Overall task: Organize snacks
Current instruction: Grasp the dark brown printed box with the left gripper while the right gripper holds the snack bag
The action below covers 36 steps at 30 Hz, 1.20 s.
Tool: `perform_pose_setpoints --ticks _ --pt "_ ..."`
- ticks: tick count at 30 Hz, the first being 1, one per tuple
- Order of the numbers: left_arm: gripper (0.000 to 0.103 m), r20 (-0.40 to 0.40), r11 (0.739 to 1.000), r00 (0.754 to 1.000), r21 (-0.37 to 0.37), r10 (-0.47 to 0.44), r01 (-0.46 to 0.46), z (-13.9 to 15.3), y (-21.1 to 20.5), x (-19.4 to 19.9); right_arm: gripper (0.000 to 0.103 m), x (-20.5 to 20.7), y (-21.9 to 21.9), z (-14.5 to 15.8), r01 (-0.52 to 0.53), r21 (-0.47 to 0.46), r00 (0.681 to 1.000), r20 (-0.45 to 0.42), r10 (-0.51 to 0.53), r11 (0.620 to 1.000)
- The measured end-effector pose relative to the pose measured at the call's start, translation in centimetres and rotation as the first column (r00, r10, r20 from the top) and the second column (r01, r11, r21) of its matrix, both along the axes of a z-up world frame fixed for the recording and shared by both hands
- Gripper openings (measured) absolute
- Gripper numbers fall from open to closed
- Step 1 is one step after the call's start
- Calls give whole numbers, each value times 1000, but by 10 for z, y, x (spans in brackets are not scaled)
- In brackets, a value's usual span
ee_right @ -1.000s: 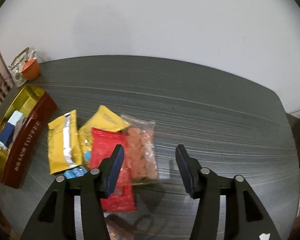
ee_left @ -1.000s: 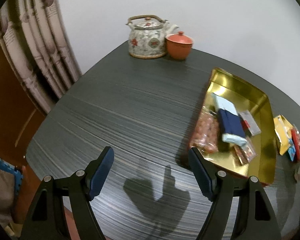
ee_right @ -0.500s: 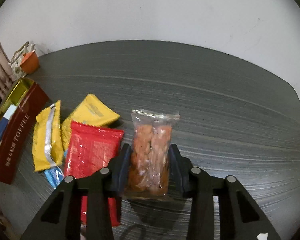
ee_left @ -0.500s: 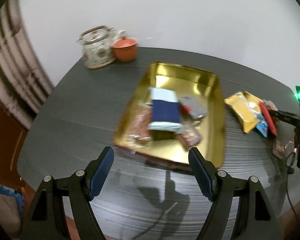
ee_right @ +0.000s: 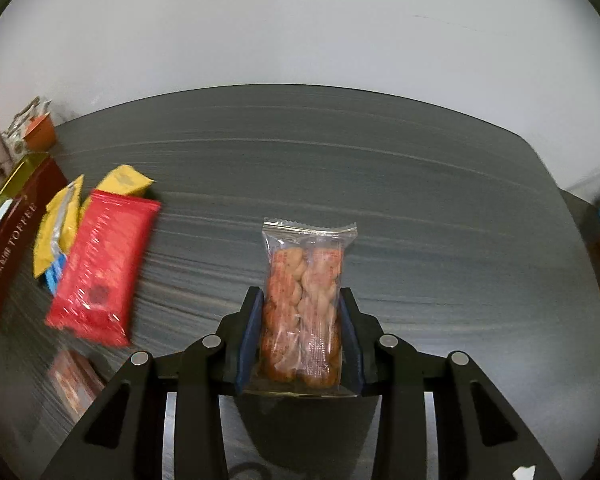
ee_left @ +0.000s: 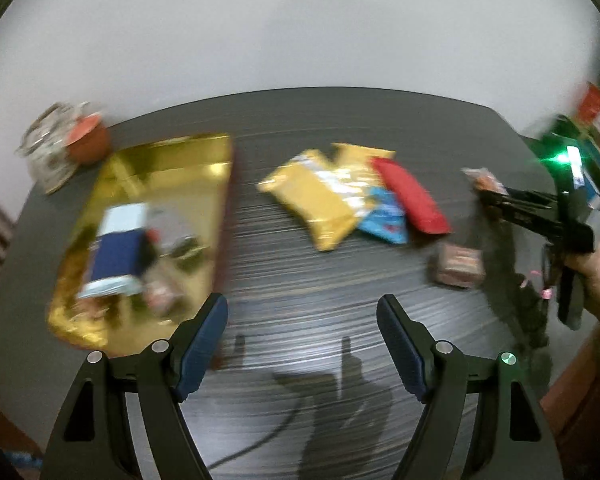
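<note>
Right gripper (ee_right: 300, 336) clamps clear twisted-snack packet (ee_right: 304, 300).

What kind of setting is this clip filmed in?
Probably a home room: a dark wood-grain table against a plain wall, with a patterned teapot, a gold toffee tin and loose snack packets.

Two yellow packets (ee_left: 316, 200), one red packet (ee_left: 410, 196), one blue packet (ee_left: 384, 220), one clear twist-snack bag (ee_right: 304, 300), one gold tray (ee_left: 172, 156).
</note>
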<state>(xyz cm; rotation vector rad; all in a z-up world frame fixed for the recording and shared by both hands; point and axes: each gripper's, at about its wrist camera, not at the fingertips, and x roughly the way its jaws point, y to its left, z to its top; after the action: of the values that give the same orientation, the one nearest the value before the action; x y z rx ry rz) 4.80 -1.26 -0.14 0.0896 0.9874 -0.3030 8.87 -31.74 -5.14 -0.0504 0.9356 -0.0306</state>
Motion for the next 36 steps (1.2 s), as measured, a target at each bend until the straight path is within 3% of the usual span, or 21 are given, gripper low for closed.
perform_pose_setpoints --ticks 5,11,18,33,36 --pt "77 3 991 991 -30 -131 131 -6 -48 -3 34 -18 -17 -2 41 10 999 22 -41 999" --pt "80 -41 981 984 -98 -173 169 -21 -83 6 34 -34 -17 -6 53 2 998 44 -53 999" --pt "81 -54 967 967 -73 -249 244 -36 -121 10 35 -28 -6 -6 56 2 997 53 -57 998" --pt "81 -129 981 974 -84 -187 177 -66 -136 39 36 -30 -8 -9 56 2 997 52 -56 998" --pt "76 -124 981 975 -76 -185 177 -67 -136 38 36 -30 -8 -9 57 2 997 52 -57 998"
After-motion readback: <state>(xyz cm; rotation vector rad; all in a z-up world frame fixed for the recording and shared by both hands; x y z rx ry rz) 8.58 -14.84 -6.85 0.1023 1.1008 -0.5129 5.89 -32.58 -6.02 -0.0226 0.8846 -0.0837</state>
